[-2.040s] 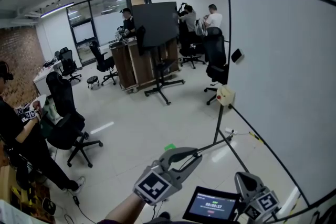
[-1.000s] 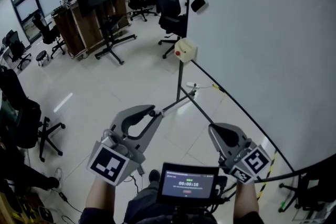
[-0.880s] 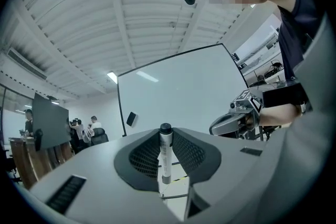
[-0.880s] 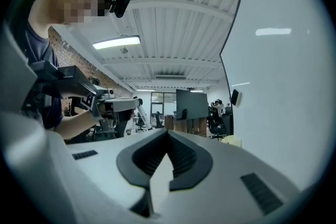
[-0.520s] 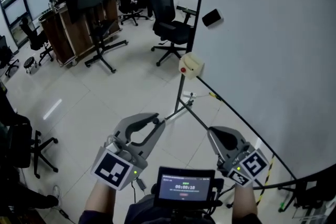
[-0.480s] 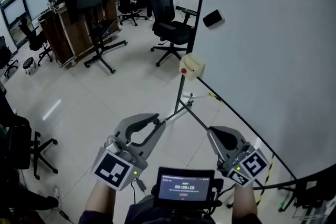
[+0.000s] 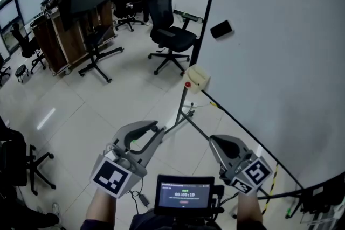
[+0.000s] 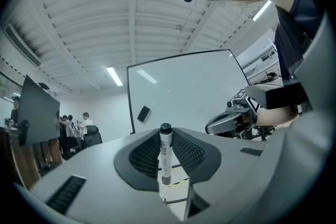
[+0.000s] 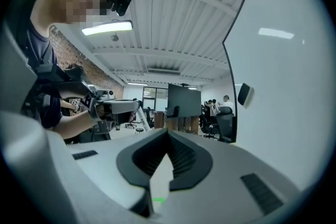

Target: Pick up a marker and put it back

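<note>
Left gripper (image 7: pixel 156 129): the ribbed pads (image 8: pixel 143 157) are closed narrow on a whiteboard marker (image 8: pixel 165 157). In the left gripper view it's dead centre, standing upright along the slot. The black cap pokes out just past the tips and the white barrel is pinched on both sides. In the head view we can't make the marker out.

Right gripper (image 9: pixel 168 136): its pads (image 9: pixel 185 157) meet at the tips with nothing between them, so it's empty.

Handling, as we judge it: the marker is light and stiff, and its smooth round plastic barrel could roll or swivel between the pads. We reckon the best hold is mid-barrel, square across, below the cap. It's not fragile, so firm pressure is fine. We'd keep off the cap, since it may pull loose.

Outward from there, both grippers sit low in the head view, either side of a small screen (image 7: pixel 185 195) at bottom centre. The whiteboard (image 7: pixel 280 62) fills the right half, with a dark eraser (image 7: pixel 221 29) stuck on it at upper centre. An office chair (image 7: pixel 170 35) and a group of people are at the upper left. We can't tell where the marker's resting place is, as no tray shows clearly.
</note>
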